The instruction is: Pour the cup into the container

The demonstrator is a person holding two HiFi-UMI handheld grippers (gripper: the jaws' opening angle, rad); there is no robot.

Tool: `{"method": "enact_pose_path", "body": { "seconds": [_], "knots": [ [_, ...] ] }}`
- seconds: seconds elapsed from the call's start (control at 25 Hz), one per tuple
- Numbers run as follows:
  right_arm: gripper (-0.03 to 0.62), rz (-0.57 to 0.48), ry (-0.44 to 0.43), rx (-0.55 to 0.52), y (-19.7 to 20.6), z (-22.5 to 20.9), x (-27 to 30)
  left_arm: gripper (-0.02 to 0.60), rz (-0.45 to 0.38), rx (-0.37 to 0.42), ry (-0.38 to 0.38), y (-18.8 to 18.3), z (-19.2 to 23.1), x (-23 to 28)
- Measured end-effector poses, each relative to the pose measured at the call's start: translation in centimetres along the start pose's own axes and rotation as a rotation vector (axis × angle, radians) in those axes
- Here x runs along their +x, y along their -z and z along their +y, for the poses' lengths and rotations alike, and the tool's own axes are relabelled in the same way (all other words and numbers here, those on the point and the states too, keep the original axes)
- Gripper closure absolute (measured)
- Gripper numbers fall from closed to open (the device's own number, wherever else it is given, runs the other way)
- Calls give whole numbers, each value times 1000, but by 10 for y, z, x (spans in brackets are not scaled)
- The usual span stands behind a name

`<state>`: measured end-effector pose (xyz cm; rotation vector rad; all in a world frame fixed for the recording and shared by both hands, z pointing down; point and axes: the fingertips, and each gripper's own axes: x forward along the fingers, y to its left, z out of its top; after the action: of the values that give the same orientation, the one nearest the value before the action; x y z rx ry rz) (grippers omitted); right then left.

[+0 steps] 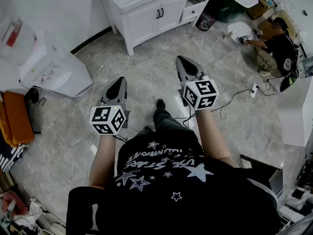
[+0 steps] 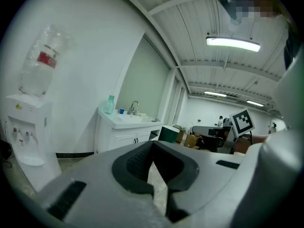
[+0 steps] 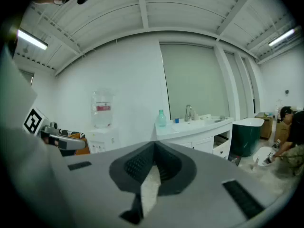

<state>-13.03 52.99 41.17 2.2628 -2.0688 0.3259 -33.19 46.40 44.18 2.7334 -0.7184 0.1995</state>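
The left hand-held gripper (image 1: pixel 119 84) and the right hand-held gripper (image 1: pixel 183 62) are held out side by side at about the same height, over a grey tiled floor (image 1: pixel 146 72). Both point slightly downward. On each, the jaw tips are pressed together. Only a thin slit lower down shows floor through it, and nothing is caught between the pads. Neither one holds or touches anything.

A cable (image 1: pixel 234 98) trails across the tiles just past the right one.

Further off to the left, against the wall, stands a white water dispenser (image 3: pixel 102 141). A clear bottle (image 3: pixel 102 109) sits upside down on top of it. How much it holds cannot be made out.

Ahead, well apart from both hand-held grippers, is a white desk (image 3: pixel 199 127) with cabinet doors and a sink. A small blue cup (image 3: pixel 176 120) stands upright on its top, between a translucent green bottle (image 3: pixel 161 118) to its left and the faucet (image 3: pixel 188 112) to its right. It is too small to show what is in it.

A dark green bin (image 3: pixel 247 139) stands on the floor at the right end of the desk. Its inside is hidden.

Beyond it, another person (image 1: pixel 279 48) crouches on the floor.
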Motion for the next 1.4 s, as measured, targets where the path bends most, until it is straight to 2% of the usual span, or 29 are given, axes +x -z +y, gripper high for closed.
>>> {"method": "enact_pose_path", "body": {
  "seconds": [0.64, 0.88, 0.92, 1.12, 1.4],
  "knots": [
    [588, 28, 13, 1, 8, 13, 7, 572, -4, -20, -23, 2, 16, -15],
    [586, -30, -3, -7, -6, 5, 27, 572, 9, -24, -44, 4, 31, 1],
    [565, -37, -7, -9, -8, 1, 34, 572, 10, -24, -49, 3, 33, 7],
    [344, -55, -45, -10, -13, -25, 83, 572, 7, -5, -81, -10, 48, 45],
    [213, -30, -87, 1, -29, -85, 169, 572, 8, -9, -149, -42, 72, 123]
  ]
}}
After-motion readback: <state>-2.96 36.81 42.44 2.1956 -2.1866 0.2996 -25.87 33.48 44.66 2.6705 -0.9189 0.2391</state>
